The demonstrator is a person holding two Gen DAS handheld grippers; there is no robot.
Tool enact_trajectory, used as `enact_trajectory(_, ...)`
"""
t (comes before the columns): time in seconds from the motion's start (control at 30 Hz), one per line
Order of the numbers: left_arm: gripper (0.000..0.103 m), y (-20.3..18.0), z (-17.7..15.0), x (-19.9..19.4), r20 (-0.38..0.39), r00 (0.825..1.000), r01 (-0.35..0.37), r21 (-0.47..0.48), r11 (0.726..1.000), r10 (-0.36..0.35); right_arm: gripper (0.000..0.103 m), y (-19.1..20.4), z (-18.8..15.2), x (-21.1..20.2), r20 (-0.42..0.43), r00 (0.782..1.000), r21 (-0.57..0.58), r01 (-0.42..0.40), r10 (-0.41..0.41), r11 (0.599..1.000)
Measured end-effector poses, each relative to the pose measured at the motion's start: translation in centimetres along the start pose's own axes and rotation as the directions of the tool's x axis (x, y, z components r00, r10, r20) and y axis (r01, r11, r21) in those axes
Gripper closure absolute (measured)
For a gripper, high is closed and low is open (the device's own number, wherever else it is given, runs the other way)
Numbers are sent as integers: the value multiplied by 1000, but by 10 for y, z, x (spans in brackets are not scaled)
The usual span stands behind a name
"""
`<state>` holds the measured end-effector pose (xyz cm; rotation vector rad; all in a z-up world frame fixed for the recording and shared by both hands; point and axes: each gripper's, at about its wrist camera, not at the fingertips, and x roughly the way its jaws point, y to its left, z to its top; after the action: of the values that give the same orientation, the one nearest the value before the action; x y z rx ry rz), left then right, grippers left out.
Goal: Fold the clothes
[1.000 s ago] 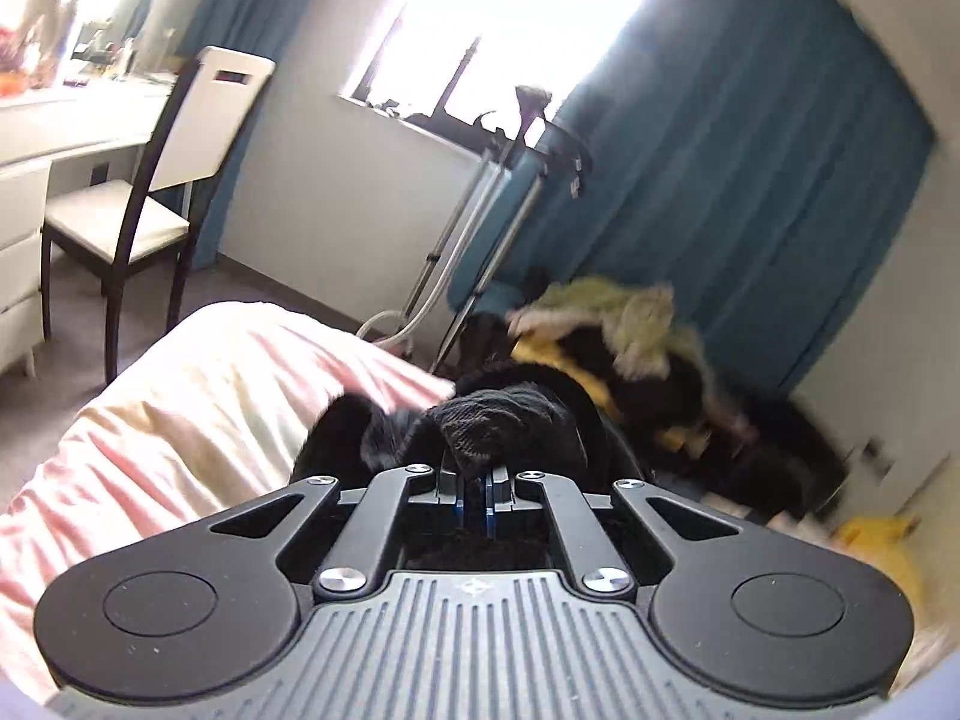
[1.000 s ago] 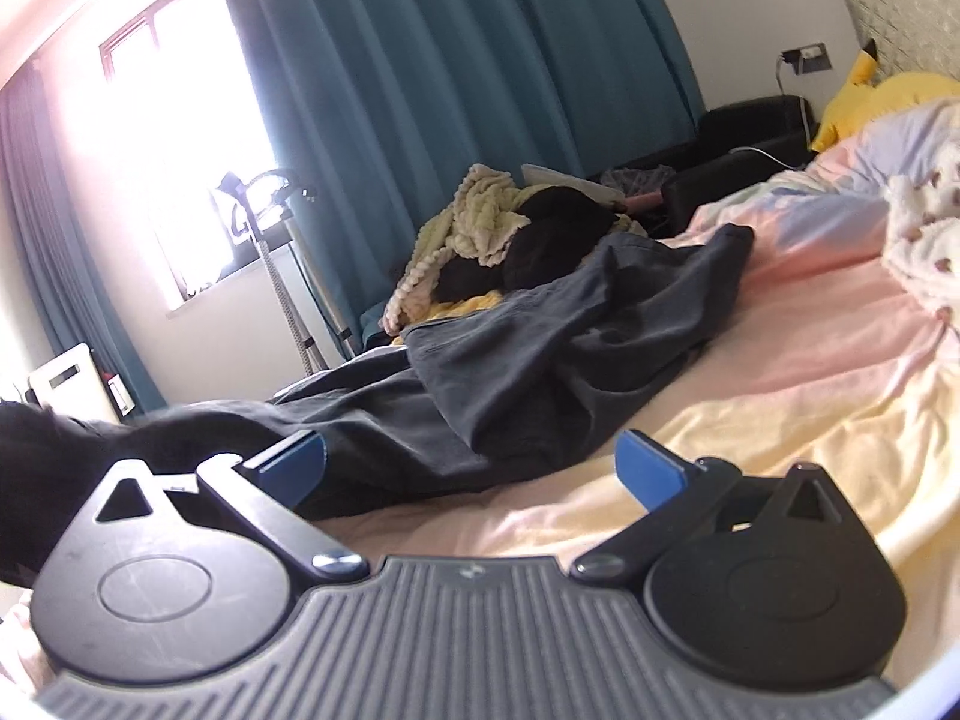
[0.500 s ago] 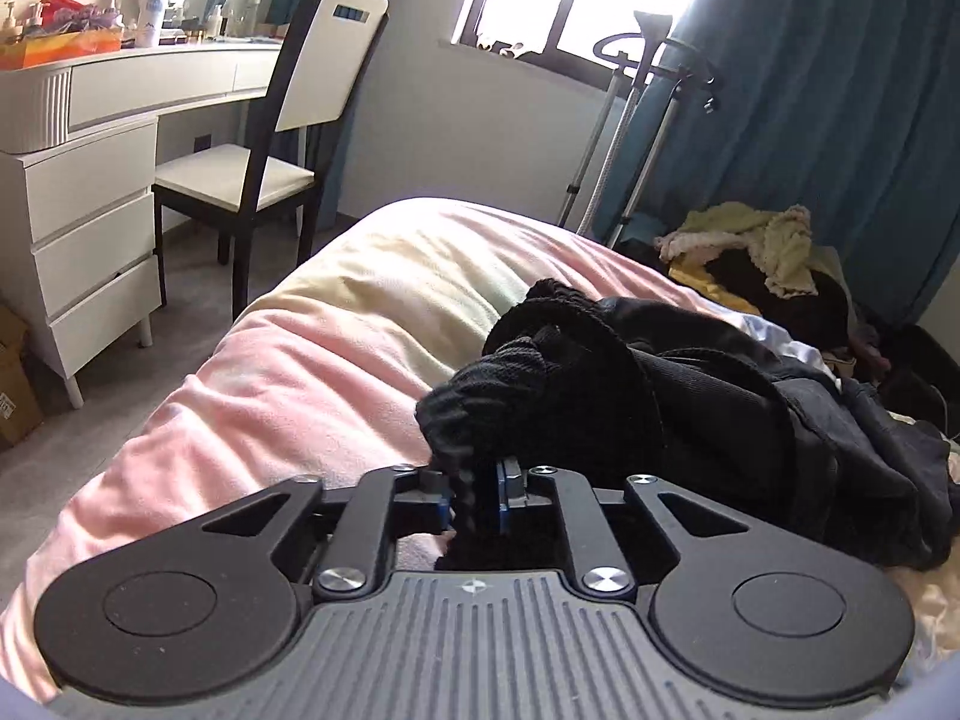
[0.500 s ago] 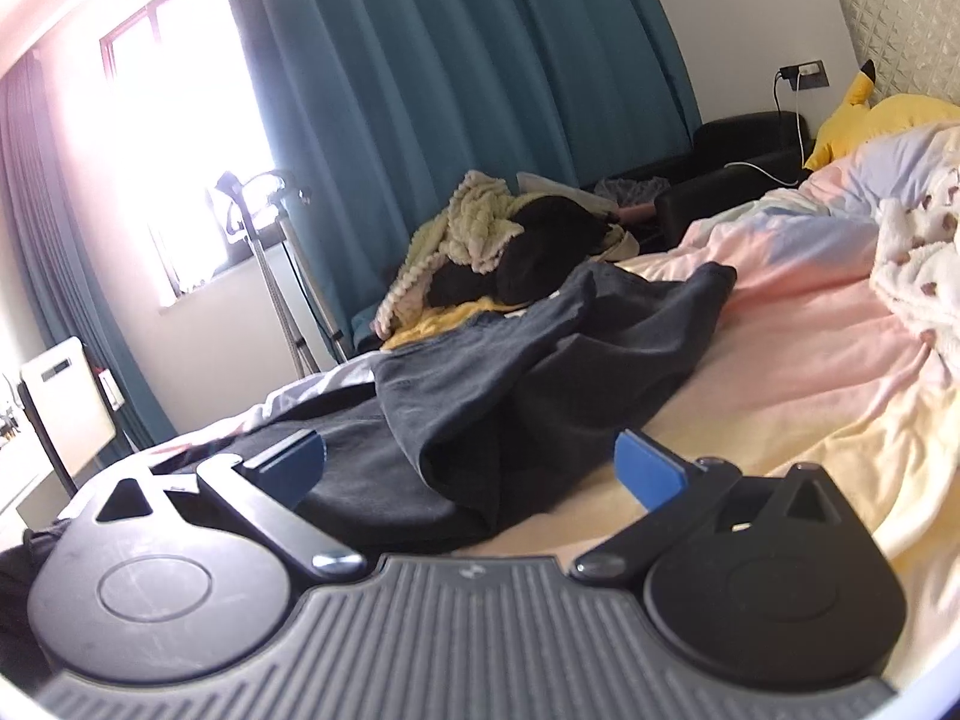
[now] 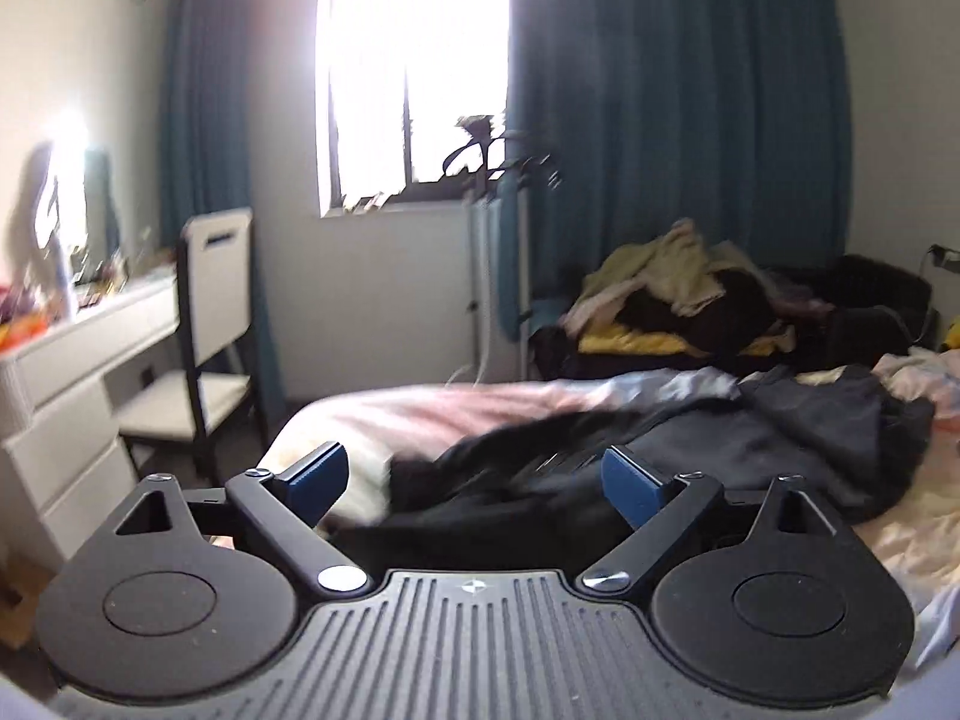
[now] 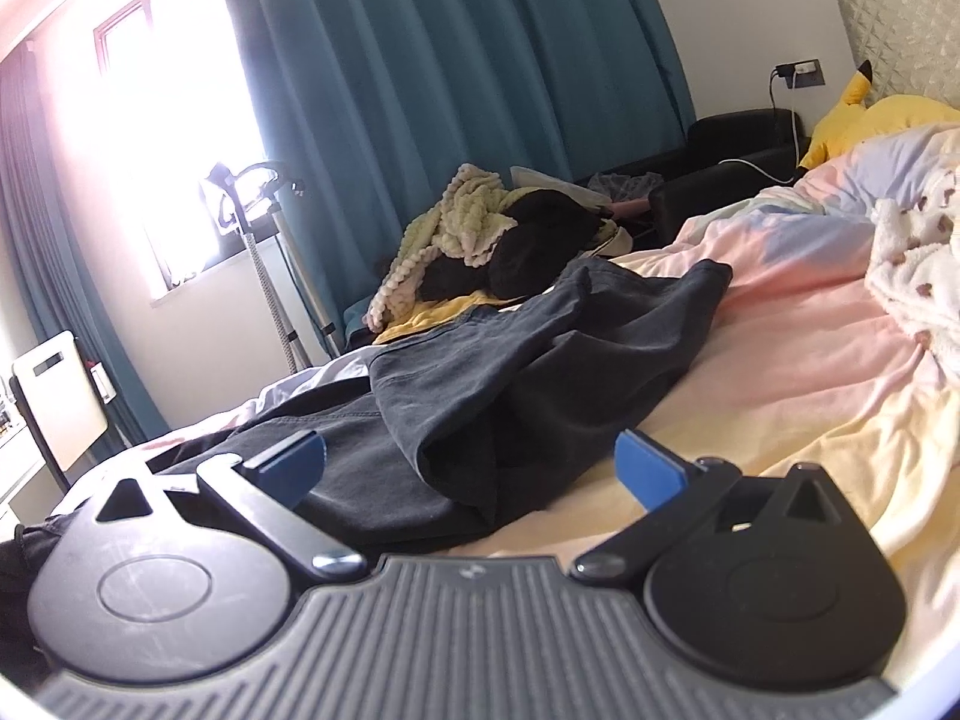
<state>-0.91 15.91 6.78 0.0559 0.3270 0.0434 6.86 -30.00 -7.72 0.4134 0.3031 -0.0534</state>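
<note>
Both grippers stand with fingers spread wide and nothing between them: the left gripper [image 5: 474, 480] and the right gripper [image 6: 471, 462] each face a rumpled dark garment [image 6: 510, 378] lying on the pink and yellow bedding [image 6: 780, 372]. Behind it, a pile of clothes [image 6: 480, 234] sits near the teal curtain [image 6: 450, 60].

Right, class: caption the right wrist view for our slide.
Open right claw poised over crumpled dark garment on pastel bed.
</note>
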Motion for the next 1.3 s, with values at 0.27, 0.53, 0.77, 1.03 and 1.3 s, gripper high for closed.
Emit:
enact_trajectory(0.27, 4, -128, 35, 12, 98, 982, 164, -14, 986, -162, 0, -16, 16, -18, 51, 999, 6, 0, 0, 1000)
enact_trajectory(0.53, 2, -210, -8, 45, 53, 963, 268, -43, 962, -266, 0, -26, 32, -14, 58, 997, 50, -55, 52, 997)
enact_trajectory(0.77, 1, -213, -34, 82, 17, 964, 265, -38, 963, -265, 0, -30, 63, 69, -35, 993, 117, -104, 109, 988)
enact_trajectory(1.03, 1, -202, -61, 123, -14, 954, 295, -101, 950, -298, 1, -56, 82, 198, -151, 988, 151, 40, -17, 988)
enact_trajectory(1.3, 1, -191, -86, 164, -50, 942, 317, -177, 932, -331, 30, -72, 72, 271, -200, 976, 141, 113, -84, 983)
